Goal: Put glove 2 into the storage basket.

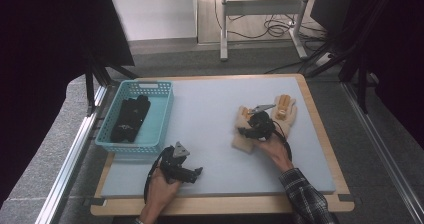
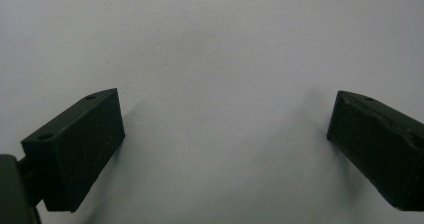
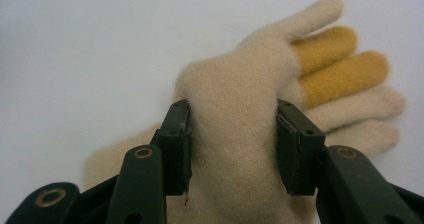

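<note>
High view: the right gripper (image 1: 248, 125) sits on a cream glove (image 1: 246, 134) at the table's (image 1: 210, 114) right part; the left gripper (image 1: 192, 174) rests near the front edge, beside a blue basket (image 1: 161, 115) w/ black gloves (image 1: 131, 118).
Left gripper view: jaws wide apart over bare table, nothing between.
Right gripper view: both pads press the cream glove's (image 3: 235, 134) palm, grasping it.

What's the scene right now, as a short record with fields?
surface: pale mat on a wood-edged table
basket: blue, far left of mat, black gloves inside
cream glove: on mat at right, bunched between right tool's pads
second glove: cream and yellow, beside it
right tool: shut on cream glove
left tool: open over bare mat
</note>
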